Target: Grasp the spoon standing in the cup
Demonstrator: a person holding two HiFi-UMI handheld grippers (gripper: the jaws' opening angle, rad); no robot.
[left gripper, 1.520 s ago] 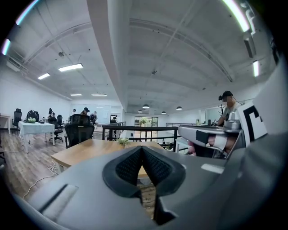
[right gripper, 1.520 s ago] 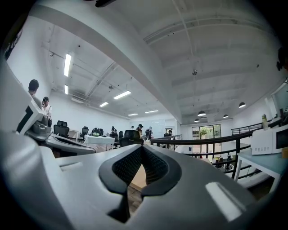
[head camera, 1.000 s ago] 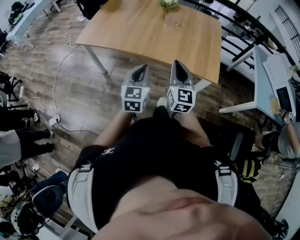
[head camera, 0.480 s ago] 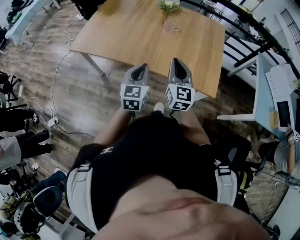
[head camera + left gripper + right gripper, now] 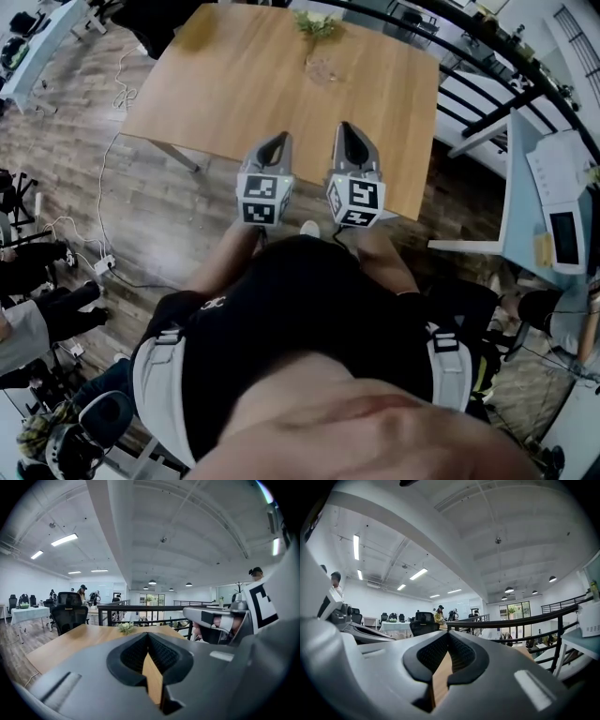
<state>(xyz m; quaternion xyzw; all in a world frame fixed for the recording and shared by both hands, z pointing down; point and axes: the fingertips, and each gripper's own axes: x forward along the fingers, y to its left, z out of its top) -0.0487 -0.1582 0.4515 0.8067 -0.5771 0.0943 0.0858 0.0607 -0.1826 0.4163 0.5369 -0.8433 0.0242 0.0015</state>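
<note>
Seen from above, a person in a black top stands at the near edge of a wooden table point(image 5: 234, 84). The left gripper point(image 5: 277, 141) and the right gripper point(image 5: 345, 128) are held side by side close to the body. Both point forward over the table's near edge. In each gripper view the jaws are clenched, tips pressed together, with nothing held between them. Only a thin wedge of tabletop shows through the gap beneath the tips.

A small clear cup point(image 5: 322, 67) stands on the far part of the table, just in front of a little green plant with pale flowers point(image 5: 314, 23). The cup lies well apart from both grippers. It sits ahead of them and roughly in line with the space between the two, slightly nearer the right one's line. The spoon is too small to make out in the head view, and neither gripper view shows it clearly.

The table stands on a dark wood floor point(image 5: 169, 206). A black railing point(image 5: 487, 56) runs behind its far right side
</note>
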